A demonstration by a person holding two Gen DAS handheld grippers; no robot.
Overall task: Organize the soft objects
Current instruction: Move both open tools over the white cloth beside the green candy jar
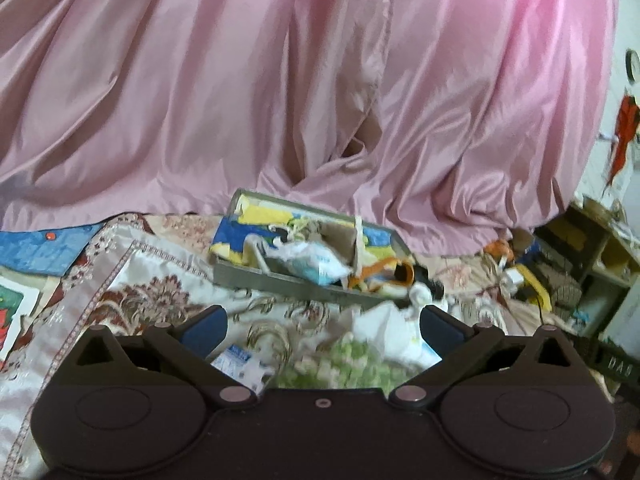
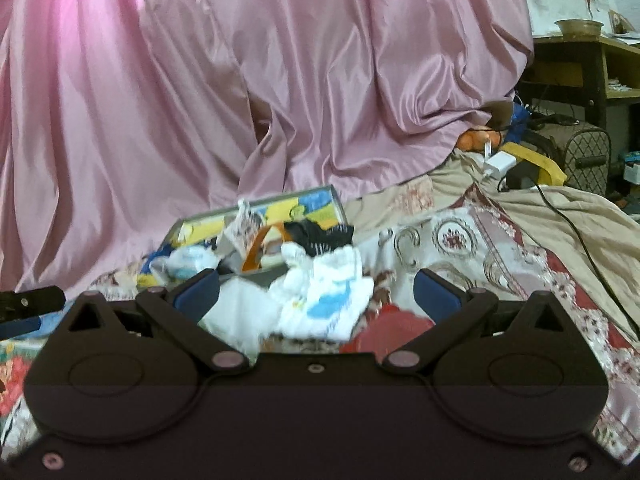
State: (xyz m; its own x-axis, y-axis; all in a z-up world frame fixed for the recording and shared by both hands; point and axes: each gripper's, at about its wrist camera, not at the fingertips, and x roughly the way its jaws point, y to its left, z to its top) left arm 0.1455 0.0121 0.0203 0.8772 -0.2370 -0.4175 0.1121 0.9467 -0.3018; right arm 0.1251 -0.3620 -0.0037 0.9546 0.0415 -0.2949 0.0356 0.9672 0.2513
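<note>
Left gripper: the black two-finger left gripper (image 1: 322, 322) fills the bottom of the left wrist view, blue pads spread wide, nothing between them gripped.
Right gripper: the black two-finger right gripper (image 2: 316, 286) is likewise spread wide at the bottom of the right wrist view, clamping nothing.
Soft objects near left: a blurred green-and-white soft bundle (image 1: 344, 364) and a white crumpled cloth (image 1: 384, 320) lie on the patterned satin bedspread (image 1: 160, 280), low centre, between the pads; too blurred to tell a long axis.
Soft objects near right: a white sock-like cloth with blue marks (image 2: 328, 292) lies bunched at frame centre, a red soft piece (image 2: 384, 328) just right of it.
Box: a shallow grey box with yellow-and-blue lining (image 1: 280, 276) sits mid-frame, its long axis running from upper left down to lower right; it holds white, orange and black soft items.
Only in right view: the box's long axis rises toward the right; a white charger with black cable (image 2: 498, 166) shows at right.
Backdrop: a pink satin curtain (image 1: 200, 80) fills the upper half.
</note>
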